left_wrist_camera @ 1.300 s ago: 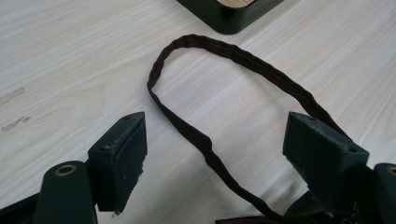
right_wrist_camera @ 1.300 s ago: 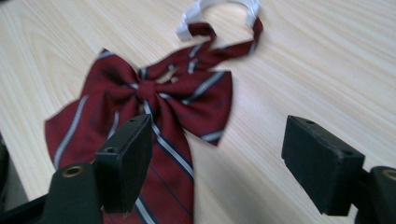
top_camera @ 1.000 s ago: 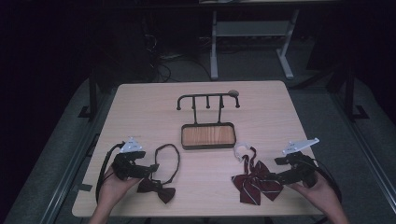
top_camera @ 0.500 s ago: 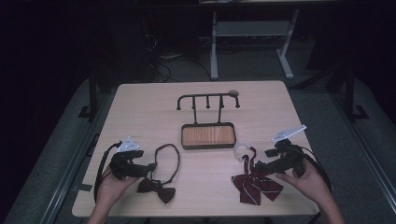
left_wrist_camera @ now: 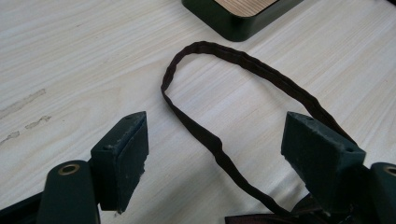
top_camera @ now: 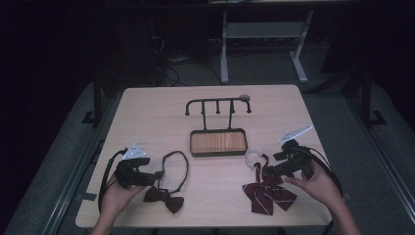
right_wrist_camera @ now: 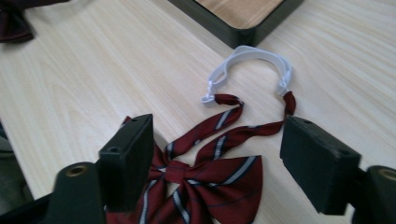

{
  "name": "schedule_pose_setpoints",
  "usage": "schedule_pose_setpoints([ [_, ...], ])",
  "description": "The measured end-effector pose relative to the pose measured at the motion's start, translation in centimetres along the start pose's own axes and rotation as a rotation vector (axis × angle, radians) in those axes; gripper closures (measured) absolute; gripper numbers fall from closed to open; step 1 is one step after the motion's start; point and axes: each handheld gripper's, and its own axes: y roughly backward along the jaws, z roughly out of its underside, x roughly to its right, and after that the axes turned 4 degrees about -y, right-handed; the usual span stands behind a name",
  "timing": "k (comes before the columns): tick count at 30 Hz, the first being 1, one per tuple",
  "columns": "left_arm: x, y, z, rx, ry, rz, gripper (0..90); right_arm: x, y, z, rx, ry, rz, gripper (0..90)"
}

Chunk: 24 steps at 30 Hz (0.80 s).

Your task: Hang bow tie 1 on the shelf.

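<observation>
The right gripper (top_camera: 272,169) hovers over the striped bow (top_camera: 268,192), near the rack (top_camera: 218,142), jaws wide but just closing a little, gripping nothing. The left gripper (top_camera: 157,175) gapes empty beside the dark bow (top_camera: 164,198). Reaching stage; next, pinch a strap.

A wooden table (top_camera: 147,117) bears a rack tray (top_camera: 218,142), a dark bow tie (top_camera: 164,198) and a striped bow tie (top_camera: 266,193)

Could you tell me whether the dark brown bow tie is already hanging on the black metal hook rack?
No, the dark brown bow tie lies flat on the light wooden table, near the black metal hook rack.
</observation>
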Motion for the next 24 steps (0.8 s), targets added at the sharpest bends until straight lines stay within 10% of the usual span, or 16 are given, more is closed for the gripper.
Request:
schedule_pose_setpoints([
  [24,0.0,0.2,-0.1,0.004,-0.012,0.000,24.0,1.5,-1.2,-2.5,-0.049,-0.070,0.007,42.4],
])
